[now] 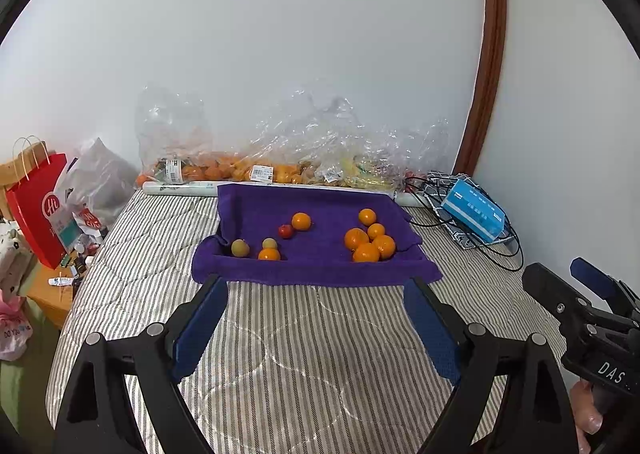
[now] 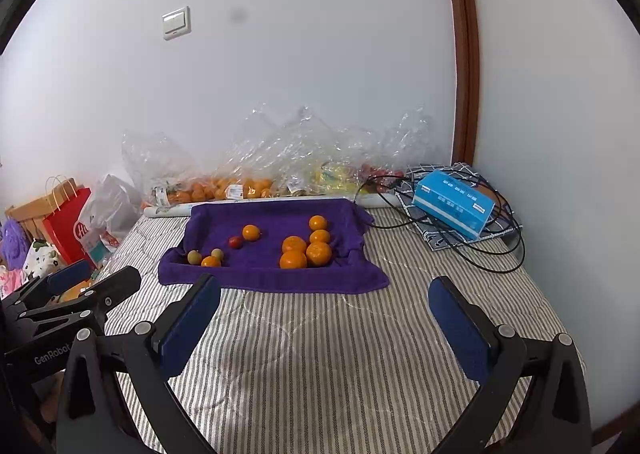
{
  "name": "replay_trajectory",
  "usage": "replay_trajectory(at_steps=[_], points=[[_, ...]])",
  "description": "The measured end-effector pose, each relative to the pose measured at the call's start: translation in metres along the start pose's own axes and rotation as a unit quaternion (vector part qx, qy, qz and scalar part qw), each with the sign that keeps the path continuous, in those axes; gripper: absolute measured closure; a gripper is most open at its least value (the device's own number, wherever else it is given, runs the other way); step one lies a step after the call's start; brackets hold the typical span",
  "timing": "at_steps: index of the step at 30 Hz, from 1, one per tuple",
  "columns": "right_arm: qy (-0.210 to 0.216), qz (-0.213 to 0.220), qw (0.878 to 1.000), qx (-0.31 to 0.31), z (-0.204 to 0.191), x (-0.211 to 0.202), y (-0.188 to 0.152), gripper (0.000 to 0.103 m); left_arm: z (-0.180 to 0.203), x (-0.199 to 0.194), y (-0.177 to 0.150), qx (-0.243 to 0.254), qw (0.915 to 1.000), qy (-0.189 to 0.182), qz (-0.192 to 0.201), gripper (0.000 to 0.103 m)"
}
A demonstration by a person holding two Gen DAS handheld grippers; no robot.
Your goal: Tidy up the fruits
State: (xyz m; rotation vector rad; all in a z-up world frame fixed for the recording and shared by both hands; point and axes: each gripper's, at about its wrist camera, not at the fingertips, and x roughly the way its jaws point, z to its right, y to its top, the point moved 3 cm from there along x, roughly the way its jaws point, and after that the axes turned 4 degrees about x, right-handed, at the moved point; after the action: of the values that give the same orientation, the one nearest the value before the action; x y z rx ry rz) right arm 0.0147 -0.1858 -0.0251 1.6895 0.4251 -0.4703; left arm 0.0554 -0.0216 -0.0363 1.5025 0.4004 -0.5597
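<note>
A purple towel [image 1: 320, 221] [image 2: 272, 230] lies on the striped bed with fruit on it. Several oranges [image 1: 370, 242] [image 2: 306, 250] cluster on its right side. One orange [image 1: 301, 221] [image 2: 251, 232] sits mid-towel beside a small red fruit [image 1: 285, 231] [image 2: 235, 242]. At the front left lie two yellow-green fruits [image 1: 240, 248] [image 2: 194, 257] and another orange [image 1: 269, 254] [image 2: 211, 262]. My left gripper [image 1: 316, 286] [image 2: 108, 272] hovers open just short of the towel's front edge, with nothing between its fingers. My right gripper [image 2: 323, 284] [image 1: 558, 270] hangs beside it, also open and holding nothing.
Clear plastic bags of fruit [image 1: 240, 165] line the wall behind the towel, with a paper roll [image 1: 180, 187] in front of them. A blue box [image 2: 452, 201] and black cable [image 2: 500, 254] lie at the right. A red paper bag [image 1: 36, 209] stands past the bed's left edge.
</note>
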Motion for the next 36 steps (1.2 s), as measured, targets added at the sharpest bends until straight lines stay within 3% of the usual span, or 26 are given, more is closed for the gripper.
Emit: replay_trajectory(at_steps=[36], points=[[-0.001, 0.002, 1.0, -0.001, 0.0012, -0.0029, -0.0001, 0.001, 0.0017, -0.0011, -0.0003, -0.002, 1.0, 0.001, 0.001, 0.013]])
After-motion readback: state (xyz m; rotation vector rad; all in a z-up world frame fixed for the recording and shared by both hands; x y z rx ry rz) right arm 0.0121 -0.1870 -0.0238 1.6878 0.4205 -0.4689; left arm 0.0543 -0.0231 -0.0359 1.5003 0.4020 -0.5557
